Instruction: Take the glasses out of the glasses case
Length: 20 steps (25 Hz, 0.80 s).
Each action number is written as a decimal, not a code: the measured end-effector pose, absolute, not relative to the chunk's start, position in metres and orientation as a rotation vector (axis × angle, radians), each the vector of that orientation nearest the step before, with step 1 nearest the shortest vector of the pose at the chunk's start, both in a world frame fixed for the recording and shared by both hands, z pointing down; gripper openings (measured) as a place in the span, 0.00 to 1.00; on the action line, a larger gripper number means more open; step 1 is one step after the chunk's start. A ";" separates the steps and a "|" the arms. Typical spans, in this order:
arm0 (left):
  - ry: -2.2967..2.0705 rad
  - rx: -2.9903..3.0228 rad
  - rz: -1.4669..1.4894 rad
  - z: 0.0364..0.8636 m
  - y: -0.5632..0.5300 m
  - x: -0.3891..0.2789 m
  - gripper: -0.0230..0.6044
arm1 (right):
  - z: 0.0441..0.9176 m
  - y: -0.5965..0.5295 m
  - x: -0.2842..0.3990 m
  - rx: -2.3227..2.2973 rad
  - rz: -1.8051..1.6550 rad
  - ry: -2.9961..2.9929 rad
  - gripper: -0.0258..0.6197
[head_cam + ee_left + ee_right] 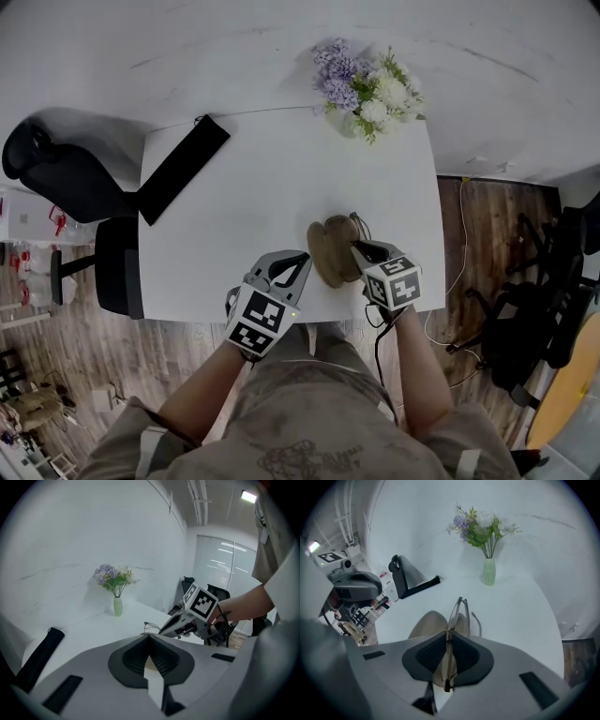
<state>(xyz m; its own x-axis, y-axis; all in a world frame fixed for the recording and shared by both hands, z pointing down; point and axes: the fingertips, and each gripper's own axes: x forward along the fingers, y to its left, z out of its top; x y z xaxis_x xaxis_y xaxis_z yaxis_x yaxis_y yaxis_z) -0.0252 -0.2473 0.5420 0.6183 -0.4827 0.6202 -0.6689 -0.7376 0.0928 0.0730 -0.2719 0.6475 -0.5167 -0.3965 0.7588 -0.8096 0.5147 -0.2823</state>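
Observation:
A tan glasses case [330, 251] lies open on the white table [253, 206], close to its front edge. My right gripper [356, 246] is just right of the case and shut on the thin-framed glasses [459, 613]. The glasses stand on edge between the pads [466, 653], above the case [426, 623]. My left gripper [302, 261] meets the case's left edge. Its pads [133, 656] are closed together, and a tan sliver of the case shows between them. From the left gripper view, the glasses [151, 626] stick out ahead of the right gripper [173, 626].
A vase of purple and white flowers [366, 89] stands at the table's far edge. A long black pouch [183, 169] lies at the far left corner. A black office chair [66, 178] stands left of the table. More chairs and a cable are on the floor at the right.

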 end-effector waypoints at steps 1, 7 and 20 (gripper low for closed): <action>-0.941 2.534 0.832 0.539 -0.248 -0.025 0.06 | 0.636 -0.274 0.073 0.987 0.841 -2.158 0.13; -0.987 2.585 0.812 0.514 -0.249 -0.021 0.06 | 0.551 -0.283 0.080 1.063 0.715 -2.320 0.13; -1.127 2.796 0.663 0.405 -0.274 -0.010 0.06 | 0.362 -0.278 0.089 1.237 0.282 -2.585 0.13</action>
